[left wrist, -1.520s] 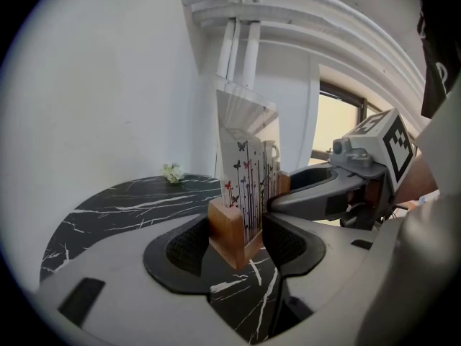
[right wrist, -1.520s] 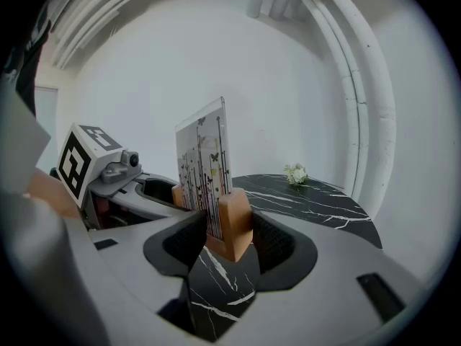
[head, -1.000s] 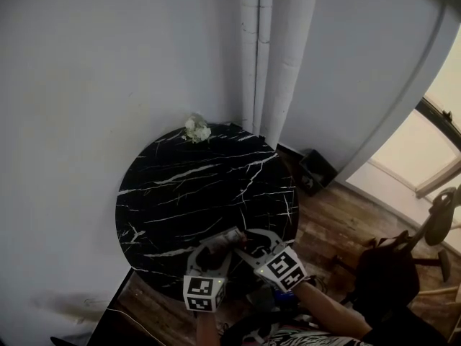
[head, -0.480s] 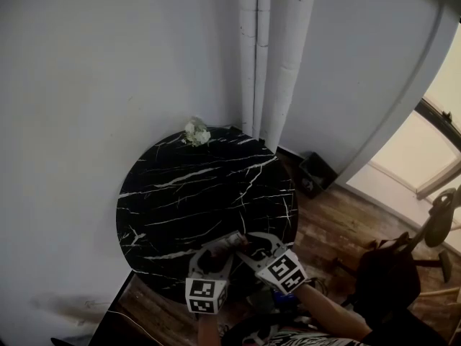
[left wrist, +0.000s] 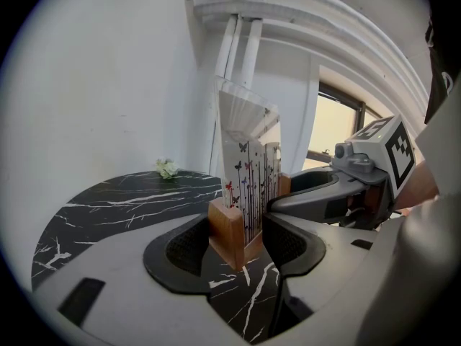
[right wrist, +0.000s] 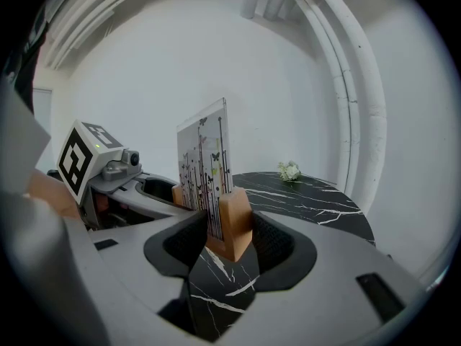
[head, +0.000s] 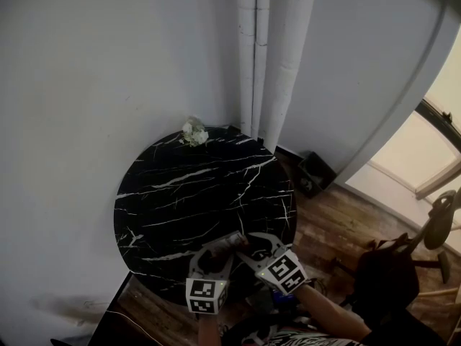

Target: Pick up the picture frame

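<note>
The picture frame (left wrist: 246, 182) is standing upright at the near edge of the round black marble surface (head: 194, 186). It is a clear printed panel slotted into a wooden block (left wrist: 229, 233) at each end. The left gripper (left wrist: 234, 249) is taking one block, and its fingers (left wrist: 187, 249) are standing fairly wide and pressing on both sides of it. The right gripper (right wrist: 223, 245) is doing the same at the other block (right wrist: 234, 218), its fingers (right wrist: 274, 245) closing snugly on the wood. In the head view the two grippers are sitting side by side with the frame between them. Whether the base is already clearing the marble cannot be told.

To do the lift well, both hands should be rising together and at the same rate. If one end is leading, the panel may be twisting in its slots or a block may be slipping out. Pressure belongs on the wood, not on the thin panel. The frame should be staying upright as it comes straight up from the edge. The small white flower (head: 194, 130) at the far rim is well apart and is posing no obstacle.
</note>
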`<state>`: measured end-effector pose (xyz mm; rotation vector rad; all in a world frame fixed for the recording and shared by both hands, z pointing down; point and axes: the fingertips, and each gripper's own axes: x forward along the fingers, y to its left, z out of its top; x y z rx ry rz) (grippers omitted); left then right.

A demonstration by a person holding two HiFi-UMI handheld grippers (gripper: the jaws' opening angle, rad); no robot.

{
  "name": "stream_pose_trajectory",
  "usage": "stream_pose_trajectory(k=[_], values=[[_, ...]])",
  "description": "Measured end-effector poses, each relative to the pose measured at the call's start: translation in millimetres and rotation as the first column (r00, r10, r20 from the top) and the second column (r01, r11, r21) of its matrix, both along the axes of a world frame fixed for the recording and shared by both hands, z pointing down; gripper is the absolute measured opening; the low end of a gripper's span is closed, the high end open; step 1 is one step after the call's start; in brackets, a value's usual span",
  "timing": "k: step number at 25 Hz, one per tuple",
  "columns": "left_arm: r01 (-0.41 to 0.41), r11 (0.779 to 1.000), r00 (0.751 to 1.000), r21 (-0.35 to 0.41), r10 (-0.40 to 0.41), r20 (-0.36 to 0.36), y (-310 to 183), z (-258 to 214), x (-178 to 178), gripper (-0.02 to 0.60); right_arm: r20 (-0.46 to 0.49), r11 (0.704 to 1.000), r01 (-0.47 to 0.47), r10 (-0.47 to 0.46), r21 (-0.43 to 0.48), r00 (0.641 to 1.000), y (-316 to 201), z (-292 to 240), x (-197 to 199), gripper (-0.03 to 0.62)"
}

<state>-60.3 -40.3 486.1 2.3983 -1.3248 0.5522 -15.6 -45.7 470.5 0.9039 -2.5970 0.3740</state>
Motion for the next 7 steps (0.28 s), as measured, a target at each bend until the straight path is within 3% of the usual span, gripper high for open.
stream_pose_trajectory(k=[7], values=[[0.004,1.0,1.0,0.02,-0.004,0.002,-8.6,-0.4,1.0,0.244,0.001,1.0,-0.004,0.004,-0.004,1.0,-5.8,1.2,2.2,0.192]])
